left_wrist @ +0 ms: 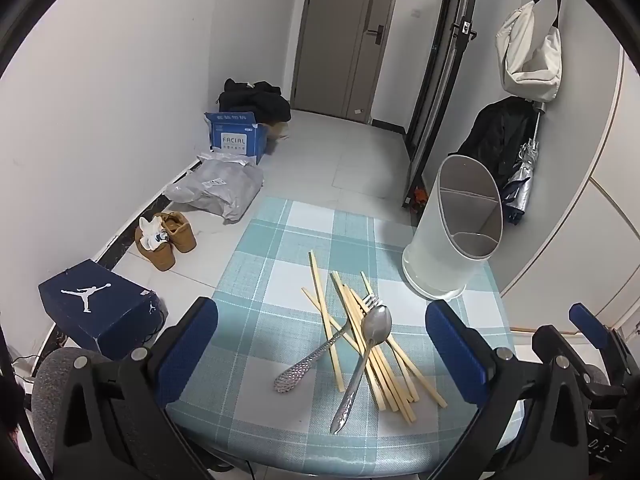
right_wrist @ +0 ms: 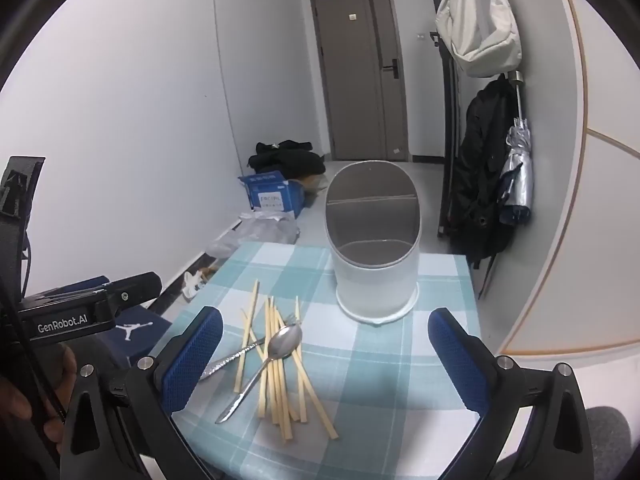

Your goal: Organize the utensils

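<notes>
A pile of several wooden chopsticks (left_wrist: 376, 352) (right_wrist: 280, 364) lies on a checked teal tablecloth (left_wrist: 280, 280) (right_wrist: 380, 360). A metal spoon (left_wrist: 374, 330) (right_wrist: 284, 344) and a metal fork (left_wrist: 316, 354) (right_wrist: 232, 358) lie across the pile. A white utensil holder (left_wrist: 452, 240) (right_wrist: 376, 264) with a divider stands upright behind them, empty. My left gripper (left_wrist: 320, 356) is open above the near edge, over the pile. My right gripper (right_wrist: 324, 364) is open and empty, to the right of the pile, in front of the holder.
The table is small, with floor all round. On the floor at left are a navy shoe box (left_wrist: 100, 308), brown boots (left_wrist: 166, 238), a grey bag (left_wrist: 220, 188) and a blue box (left_wrist: 236, 138). A coat, an umbrella and a white bag (right_wrist: 480, 32) hang at right.
</notes>
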Tool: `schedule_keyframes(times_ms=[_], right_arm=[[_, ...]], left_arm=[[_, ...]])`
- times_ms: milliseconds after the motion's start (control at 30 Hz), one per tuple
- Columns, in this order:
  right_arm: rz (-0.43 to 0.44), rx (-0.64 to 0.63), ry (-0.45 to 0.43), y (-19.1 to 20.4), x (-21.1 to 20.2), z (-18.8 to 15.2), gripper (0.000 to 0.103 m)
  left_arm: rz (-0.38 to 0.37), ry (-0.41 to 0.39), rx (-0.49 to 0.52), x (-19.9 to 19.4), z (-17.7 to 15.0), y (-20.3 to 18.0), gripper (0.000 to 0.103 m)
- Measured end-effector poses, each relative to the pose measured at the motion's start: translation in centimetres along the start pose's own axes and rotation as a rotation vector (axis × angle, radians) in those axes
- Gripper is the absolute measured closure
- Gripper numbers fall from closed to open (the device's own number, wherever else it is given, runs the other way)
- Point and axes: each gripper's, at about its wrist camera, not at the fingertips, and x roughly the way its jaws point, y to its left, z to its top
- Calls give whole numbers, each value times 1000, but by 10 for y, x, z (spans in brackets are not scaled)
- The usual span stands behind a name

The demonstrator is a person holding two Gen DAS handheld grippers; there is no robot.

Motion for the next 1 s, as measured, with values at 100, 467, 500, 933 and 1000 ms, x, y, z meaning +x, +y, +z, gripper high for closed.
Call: schedule_keyframes(times_ms=[100,467,500,933,1000], right_arm=[[2,-6,-5,2,0,-1,0],[-2,5,-2,-3,-1,-1,0],[-3,6,-5,-3,-1,-1,0],[8,0,-6,-2,-2,-2,0],[1,-31,-10,-1,-1,-2,0]], left_arm=[[6,0,-5,0,0,1,1],[2,8,-10,2,-1,2,1],[0,8,-10,2,-1,2,1],[-6,12,-10,3,1,2,1],[-6,15,-13,4,1,1,1]])
